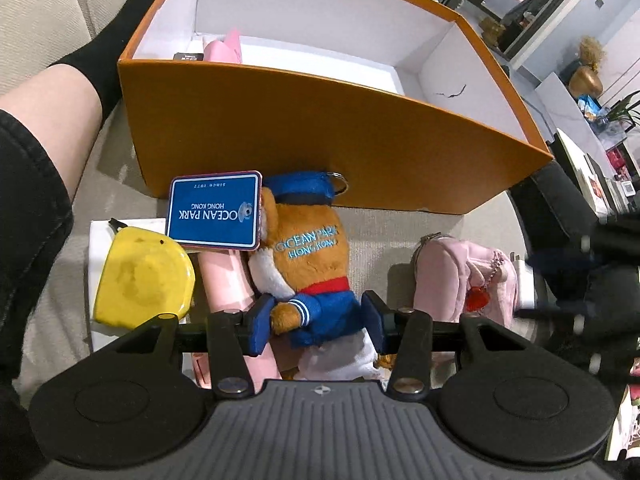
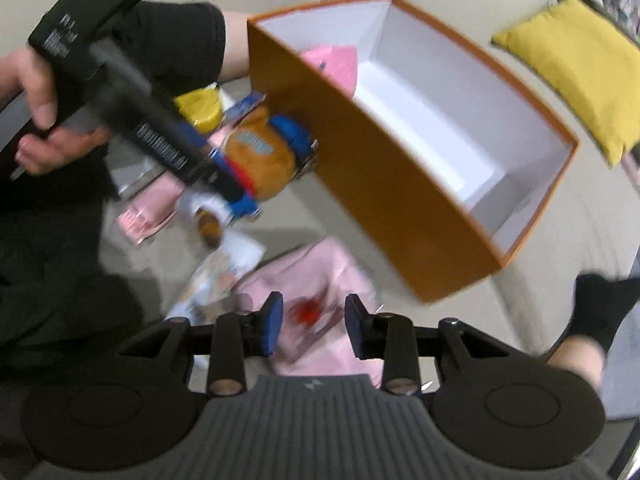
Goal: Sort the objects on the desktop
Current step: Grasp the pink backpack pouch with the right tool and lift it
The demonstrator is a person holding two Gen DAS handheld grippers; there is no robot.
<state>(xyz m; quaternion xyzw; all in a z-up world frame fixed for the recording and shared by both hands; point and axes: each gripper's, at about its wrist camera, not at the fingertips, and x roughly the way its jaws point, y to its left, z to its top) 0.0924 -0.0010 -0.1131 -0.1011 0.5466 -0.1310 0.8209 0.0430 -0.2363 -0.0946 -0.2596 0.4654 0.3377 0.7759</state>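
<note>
Left wrist view: my left gripper stands half open astride the plush bear, its pads flanking the blue sleeve without clearly pressing; the bear lies against the orange box, beside a yellow tape measure and a blue tag. Right wrist view: my right gripper, narrowly open and empty, hovers over the pink pouch; the picture is blurred.

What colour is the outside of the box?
Orange outside, white inside; the left wrist view shows it best.

Brown plush toy beside orange box
</note>
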